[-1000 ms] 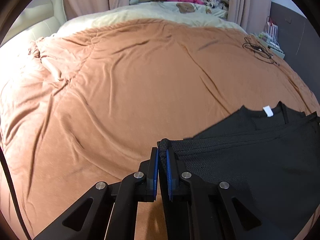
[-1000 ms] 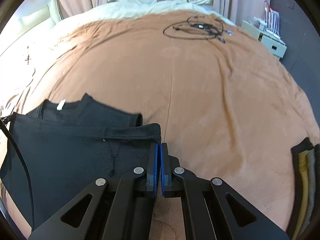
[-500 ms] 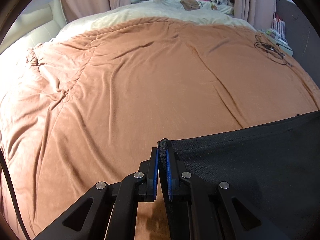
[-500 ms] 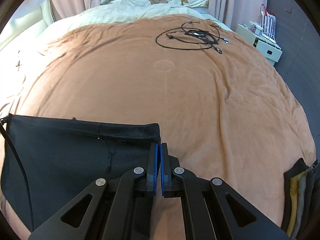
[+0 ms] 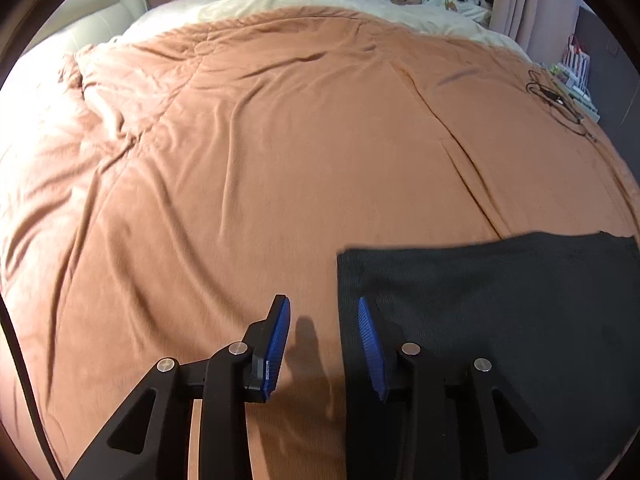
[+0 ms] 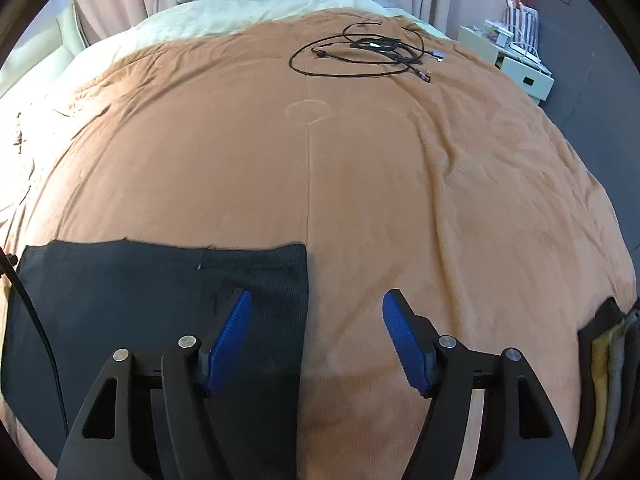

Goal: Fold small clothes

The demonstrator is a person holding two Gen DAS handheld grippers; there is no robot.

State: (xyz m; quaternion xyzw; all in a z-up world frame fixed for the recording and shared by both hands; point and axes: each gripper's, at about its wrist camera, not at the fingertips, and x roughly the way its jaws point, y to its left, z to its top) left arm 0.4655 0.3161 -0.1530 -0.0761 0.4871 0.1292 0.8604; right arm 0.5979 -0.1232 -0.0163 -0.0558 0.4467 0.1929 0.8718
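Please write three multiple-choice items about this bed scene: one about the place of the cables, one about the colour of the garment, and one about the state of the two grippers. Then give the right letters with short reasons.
1. Where do the black cables lie?
A. On the brown blanket, far from the garment
B. On top of the garment
C. Between the jaws of the right gripper

2. What colour is the folded garment?
A. Pink
B. Black
C. White

3. How do the left gripper and right gripper stand?
A. Both shut on the garment
B. Only the right one is open
C. Both open, pressing on nothing

Answers:
1 A: the cables rest near the blanket's far edge.
2 B: the cloth is black in both views.
3 C: the jaws have just been opening; the blue pads stand apart over the garment's edges.
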